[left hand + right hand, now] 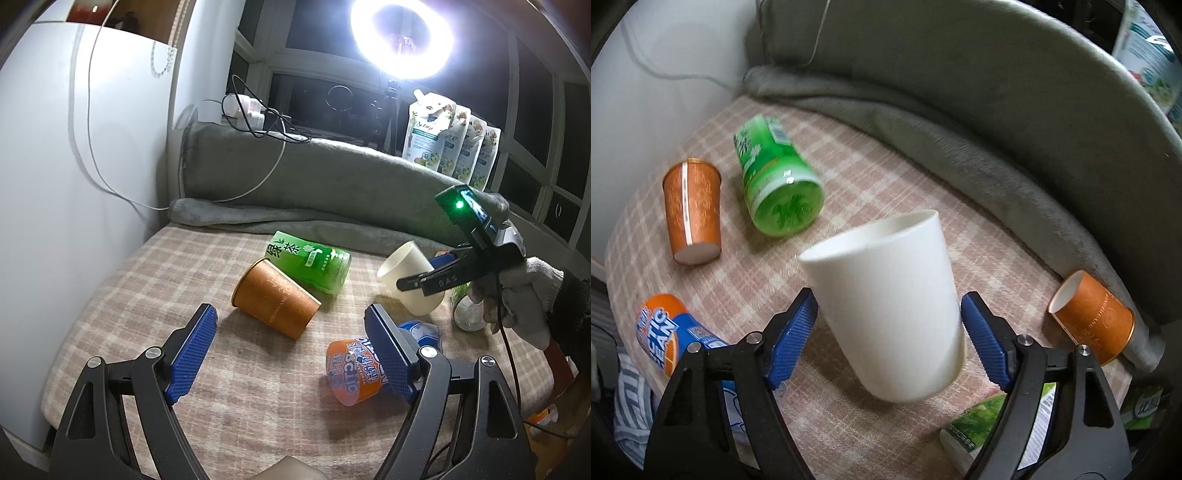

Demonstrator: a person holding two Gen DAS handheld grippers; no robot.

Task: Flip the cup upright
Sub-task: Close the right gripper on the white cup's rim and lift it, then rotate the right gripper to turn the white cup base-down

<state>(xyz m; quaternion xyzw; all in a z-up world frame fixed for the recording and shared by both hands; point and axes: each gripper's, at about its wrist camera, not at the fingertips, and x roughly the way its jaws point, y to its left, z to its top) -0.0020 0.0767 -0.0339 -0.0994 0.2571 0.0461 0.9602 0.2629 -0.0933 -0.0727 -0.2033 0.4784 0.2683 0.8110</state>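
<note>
A white cup point(890, 314) sits between the blue pads of my right gripper point(888, 339), tilted, mouth up and away, base near the plaid cloth. The pads press its sides. In the left wrist view the same cup point(406, 277) is held by the right gripper point(424, 277) at the right, tilted with its mouth to the upper left. My left gripper point(291, 354) is open and empty above the cloth. An orange paper cup point(275, 297) lies on its side just ahead of it.
A green tea bottle point(314, 264) lies beside the orange cup. An orange-blue bottle point(354, 373) lies by the left gripper's right finger. A second orange cup point(1093, 314) lies at the right by the grey blanket point(960, 122). A white wall point(74, 147) stands left.
</note>
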